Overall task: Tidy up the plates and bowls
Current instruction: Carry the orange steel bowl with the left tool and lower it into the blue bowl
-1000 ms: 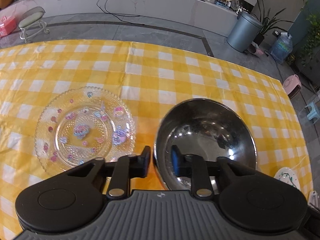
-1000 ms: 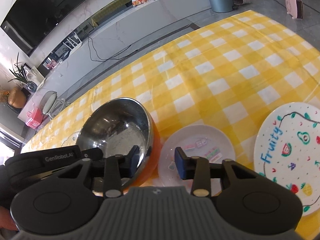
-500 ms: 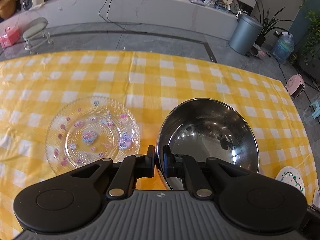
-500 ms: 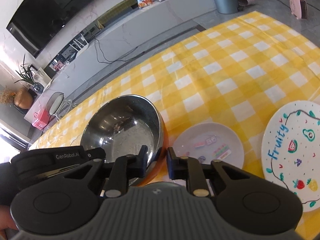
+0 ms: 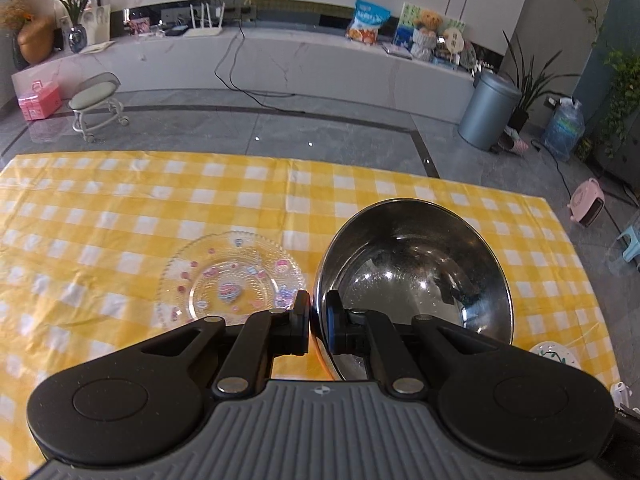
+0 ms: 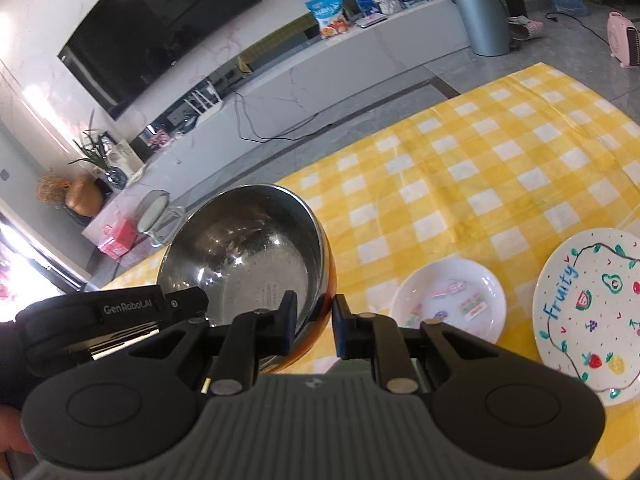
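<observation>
Both claws have the big round stainless-steel bowl w/ orange outer skin [image 5: 412,276] by its rim. The left gripper [image 5: 317,328] is pinched nearly closed on the near-left rim edge, one pad inside & one outside. The right gripper [image 6: 314,326] clamps the opposite rim the same way, its gap a bit wider, wall between the pads. The bowl looks tilted, its mouth facing the cams, apparently off the yellow-and-white checked tablecloth [image 5: 120,208], though the underside is hidden so I can't say for sure.

Risks, as I see it: the rim is thin, smooth metal & the pads hold only a sliver of it. If the two hands drift apart or rise unevenly, the bowl could twist & slip out of one pinch, then swing on the other. It's probably light but wide, so any wobble gets amplified. A drop would likely land on glassware: the clear round pressed-glass plate w/ pink & blue motifs [image 5: 230,280] sits just left of the bowl, & the small white dish w/ pastel prints [image 6: 450,300] lies just to its right, w/ the large white plate lettered "Fruity" w/ fruit drawings [image 6: 592,312] farther right.

Bowl's look: mirror-bright interior, deep, reflecting the room, empty as far as I can tell, no dents visible.
</observation>
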The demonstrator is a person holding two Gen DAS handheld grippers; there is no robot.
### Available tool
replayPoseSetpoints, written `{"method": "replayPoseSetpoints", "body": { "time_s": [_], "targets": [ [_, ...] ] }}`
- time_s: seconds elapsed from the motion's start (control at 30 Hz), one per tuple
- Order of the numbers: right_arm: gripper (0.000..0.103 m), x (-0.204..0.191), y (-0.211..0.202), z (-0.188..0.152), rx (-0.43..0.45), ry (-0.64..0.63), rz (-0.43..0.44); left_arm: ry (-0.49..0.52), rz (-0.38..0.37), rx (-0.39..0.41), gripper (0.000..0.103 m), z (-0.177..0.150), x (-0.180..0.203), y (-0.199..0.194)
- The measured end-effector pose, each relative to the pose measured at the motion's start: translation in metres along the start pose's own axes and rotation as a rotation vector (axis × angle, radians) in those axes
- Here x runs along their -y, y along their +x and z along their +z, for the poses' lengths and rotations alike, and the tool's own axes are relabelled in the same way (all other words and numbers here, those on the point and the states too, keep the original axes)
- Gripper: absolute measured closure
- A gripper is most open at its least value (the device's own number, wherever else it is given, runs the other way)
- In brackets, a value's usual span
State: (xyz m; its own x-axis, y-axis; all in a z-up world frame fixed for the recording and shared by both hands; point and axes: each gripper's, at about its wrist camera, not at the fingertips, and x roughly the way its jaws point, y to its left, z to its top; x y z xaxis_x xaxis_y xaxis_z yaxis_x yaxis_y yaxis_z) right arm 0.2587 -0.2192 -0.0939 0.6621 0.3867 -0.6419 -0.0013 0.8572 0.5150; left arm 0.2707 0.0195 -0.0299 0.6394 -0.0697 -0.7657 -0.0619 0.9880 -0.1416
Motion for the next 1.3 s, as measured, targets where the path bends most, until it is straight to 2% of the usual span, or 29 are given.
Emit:
{"method": "replayPoseSetpoints", "body": {
  "time_s": [0.23,0.63,0.87,1.3],
  "targets": [
    [0.088,-0.013,-0.03,-0.01,0.007,-0.017,0.051,-0.026,0.011,0.024,0.094,-0.013,-0.01,-0.035],
    [0.09,-0.032,-0.068,-0.038,-0.04,-0.086,0.093,-0.095,0.03,0.039,0.094,-0.047,-0.032,-0.082],
    [0.09,-0.039,-0.084,-0.057,-0.074,-0.134,0.096,-0.178,0.008,0.017,0.094,-0.07,-0.053,-0.096],
    [0.09,-0.043,-0.102,-0.095,-0.117,-0.103,0.096,-0.251,-0.026,-0.009,0.094,-0.107,-0.08,-0.113]
  ]
}}
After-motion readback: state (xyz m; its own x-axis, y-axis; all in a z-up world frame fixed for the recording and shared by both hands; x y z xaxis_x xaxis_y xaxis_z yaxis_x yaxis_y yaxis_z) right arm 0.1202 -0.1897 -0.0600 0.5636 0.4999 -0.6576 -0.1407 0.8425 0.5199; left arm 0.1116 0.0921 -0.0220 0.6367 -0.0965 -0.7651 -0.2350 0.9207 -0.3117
